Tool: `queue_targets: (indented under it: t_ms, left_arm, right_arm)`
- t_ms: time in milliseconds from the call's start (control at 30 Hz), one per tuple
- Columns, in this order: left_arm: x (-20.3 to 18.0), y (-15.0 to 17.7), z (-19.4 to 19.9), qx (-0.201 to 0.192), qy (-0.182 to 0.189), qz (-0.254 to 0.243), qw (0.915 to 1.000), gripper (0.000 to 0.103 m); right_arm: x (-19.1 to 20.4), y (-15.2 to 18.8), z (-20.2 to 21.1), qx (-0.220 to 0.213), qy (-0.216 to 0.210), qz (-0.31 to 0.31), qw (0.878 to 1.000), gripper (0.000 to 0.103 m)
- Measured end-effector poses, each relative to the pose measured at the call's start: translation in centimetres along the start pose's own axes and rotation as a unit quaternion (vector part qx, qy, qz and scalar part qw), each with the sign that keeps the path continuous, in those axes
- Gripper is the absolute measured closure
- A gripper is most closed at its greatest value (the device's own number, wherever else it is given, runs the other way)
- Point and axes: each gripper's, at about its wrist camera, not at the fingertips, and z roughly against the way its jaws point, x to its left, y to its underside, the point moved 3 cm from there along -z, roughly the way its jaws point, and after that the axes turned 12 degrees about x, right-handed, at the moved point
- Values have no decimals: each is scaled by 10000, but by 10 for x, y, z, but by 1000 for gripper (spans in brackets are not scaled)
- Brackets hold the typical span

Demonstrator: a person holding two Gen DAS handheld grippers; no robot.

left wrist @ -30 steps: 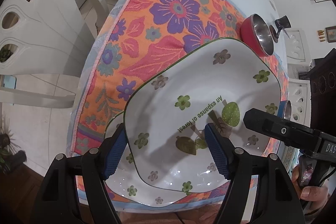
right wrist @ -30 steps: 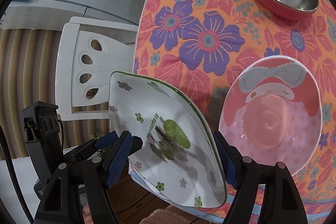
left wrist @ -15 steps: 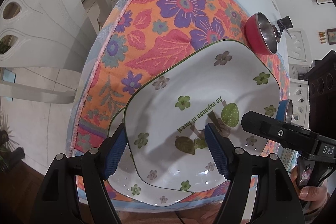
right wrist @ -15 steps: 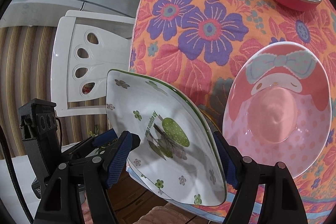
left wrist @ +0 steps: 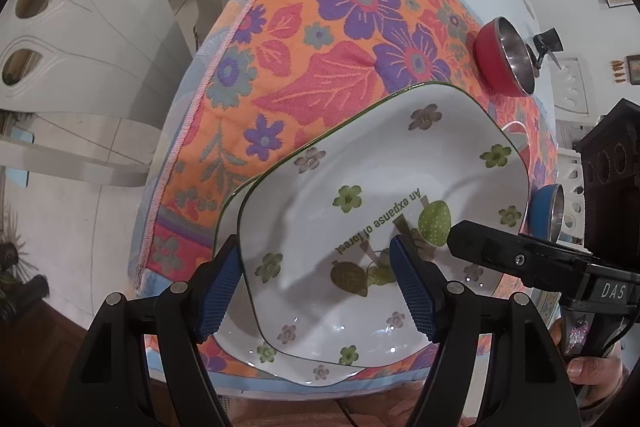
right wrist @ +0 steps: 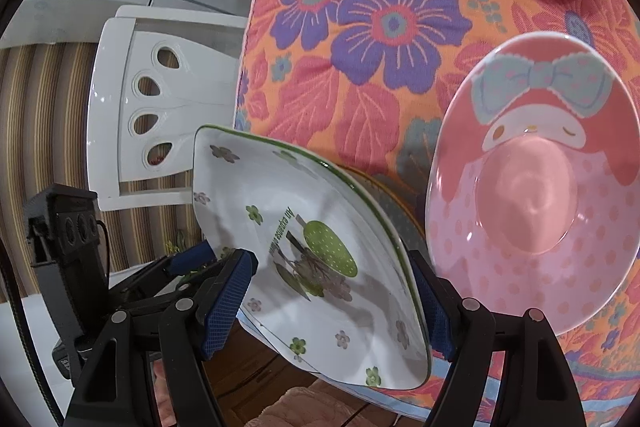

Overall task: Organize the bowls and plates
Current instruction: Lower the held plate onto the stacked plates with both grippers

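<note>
Gripping the upper white plate from both sides, both claws hold it over its empty twin.

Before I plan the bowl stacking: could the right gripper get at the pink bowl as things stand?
Probably not yet. The right gripper straddles the tilted white plate, seemingly gripping its edges. The pink bowl sits close beside it, uncovered, so the way looks free once the plate is set down.
</note>
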Motion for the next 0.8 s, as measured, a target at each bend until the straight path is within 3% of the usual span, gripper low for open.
queue_targets:
  t_ms: [533,800]
  left_arm:
    - [30,10,-7,57,134,344,9993,32]
    - [28,11,0,-94,253,314,9991,32]
  right_arm:
    - [0,4,-34,322,-251,-107,9991,27]
    - [-3,4,-27,301,-163,-124,9993,27]
